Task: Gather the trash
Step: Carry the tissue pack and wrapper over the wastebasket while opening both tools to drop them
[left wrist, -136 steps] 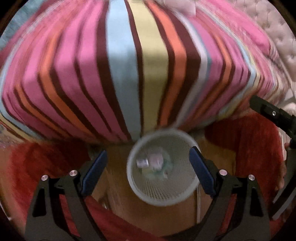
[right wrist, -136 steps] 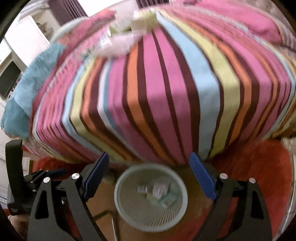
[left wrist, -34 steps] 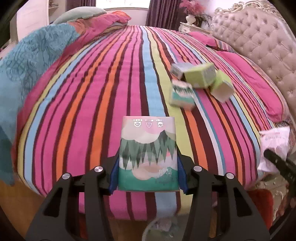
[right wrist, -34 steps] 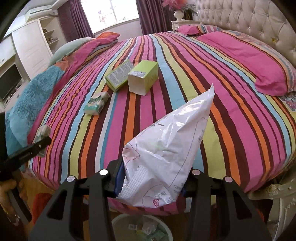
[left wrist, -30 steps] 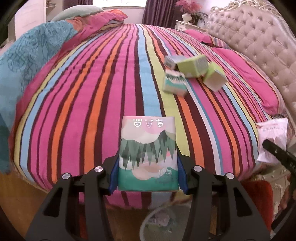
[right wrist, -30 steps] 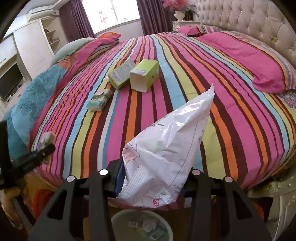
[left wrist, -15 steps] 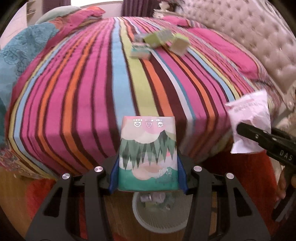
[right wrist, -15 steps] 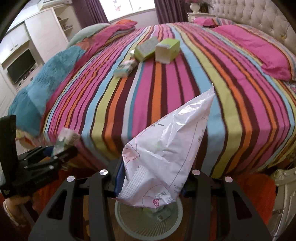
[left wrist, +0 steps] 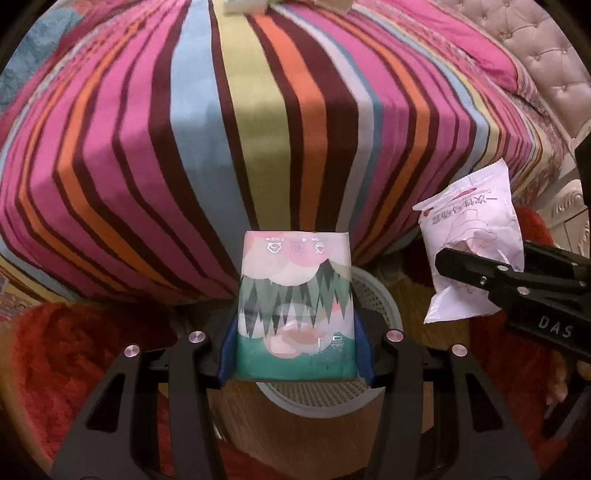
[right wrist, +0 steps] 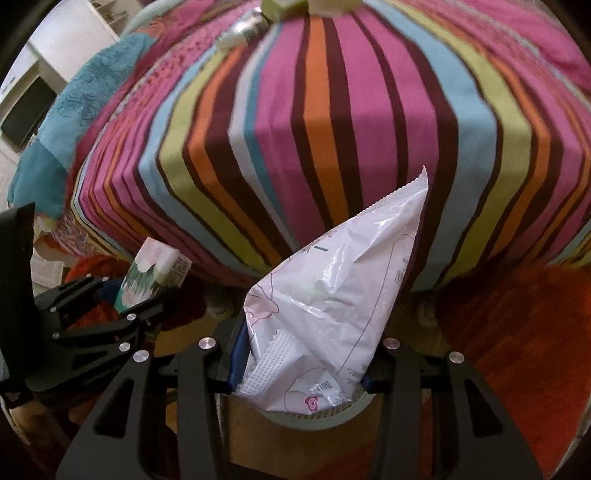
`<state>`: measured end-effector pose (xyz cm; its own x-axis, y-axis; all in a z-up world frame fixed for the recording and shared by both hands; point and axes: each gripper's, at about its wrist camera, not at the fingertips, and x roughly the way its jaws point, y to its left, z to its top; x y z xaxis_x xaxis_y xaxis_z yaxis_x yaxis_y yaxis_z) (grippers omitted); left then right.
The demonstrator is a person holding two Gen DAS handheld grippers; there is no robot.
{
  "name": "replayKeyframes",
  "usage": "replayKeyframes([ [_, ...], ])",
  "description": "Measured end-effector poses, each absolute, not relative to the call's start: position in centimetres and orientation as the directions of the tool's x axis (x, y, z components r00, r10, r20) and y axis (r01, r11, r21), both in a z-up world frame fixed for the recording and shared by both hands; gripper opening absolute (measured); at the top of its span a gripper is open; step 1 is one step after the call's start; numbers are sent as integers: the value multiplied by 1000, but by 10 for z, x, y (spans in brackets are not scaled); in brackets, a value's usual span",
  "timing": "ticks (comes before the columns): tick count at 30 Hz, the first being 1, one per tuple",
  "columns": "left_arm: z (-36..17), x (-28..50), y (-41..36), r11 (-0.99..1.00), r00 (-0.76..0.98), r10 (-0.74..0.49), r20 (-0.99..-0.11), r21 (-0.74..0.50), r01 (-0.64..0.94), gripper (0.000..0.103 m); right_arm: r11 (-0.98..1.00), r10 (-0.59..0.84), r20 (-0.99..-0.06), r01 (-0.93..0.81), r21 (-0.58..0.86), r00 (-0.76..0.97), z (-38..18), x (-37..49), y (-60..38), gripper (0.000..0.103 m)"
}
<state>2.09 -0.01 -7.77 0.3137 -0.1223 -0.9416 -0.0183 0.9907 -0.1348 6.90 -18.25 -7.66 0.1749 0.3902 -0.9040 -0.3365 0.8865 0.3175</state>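
My left gripper (left wrist: 295, 354) is shut on a tissue pack (left wrist: 295, 306) printed with green trees and pink clouds, held above a white mesh waste basket (left wrist: 373, 391) on the floor at the foot of the bed. My right gripper (right wrist: 299, 365) is shut on a crumpled white plastic bag (right wrist: 332, 295), also above the basket (right wrist: 314, 419). The bag (left wrist: 476, 240) and right gripper show at the right of the left wrist view. The tissue pack (right wrist: 151, 273) and left gripper show at the left of the right wrist view.
The striped bedspread (left wrist: 236, 122) hangs down just behind the basket. Green boxes (right wrist: 291, 5) and a tissue pack lie far up on the bed. A red rug (left wrist: 66, 369) covers the floor on both sides. A tufted headboard (left wrist: 546, 62) stands at the right.
Both grippers have dropped from above the bed to the floor at its foot, carrying the tissue pack and the bag. The basket has come directly under both.
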Motion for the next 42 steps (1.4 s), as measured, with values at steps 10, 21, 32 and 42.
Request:
replayKeyframes([
  [10,-116,27,-7,984,141,-172,-975,-176,-19,50,879,425,-905,-226,421,-31,-117,76,-184,43],
  [21,-156,34,-15,980,-40,-198,-979,-196,-44,50,890,374,-901,-189,415,-219,-154,79,-169,43],
  [32,-181,34,-20,973,-146,-228,-963,-222,-57,50,902,325,-893,-183,392,-310,-171,78,-159,43],
  [42,-193,35,-20,971,-226,-237,-945,-222,-87,69,909,298,-879,-170,381,-372,-185,78,-159,47],
])
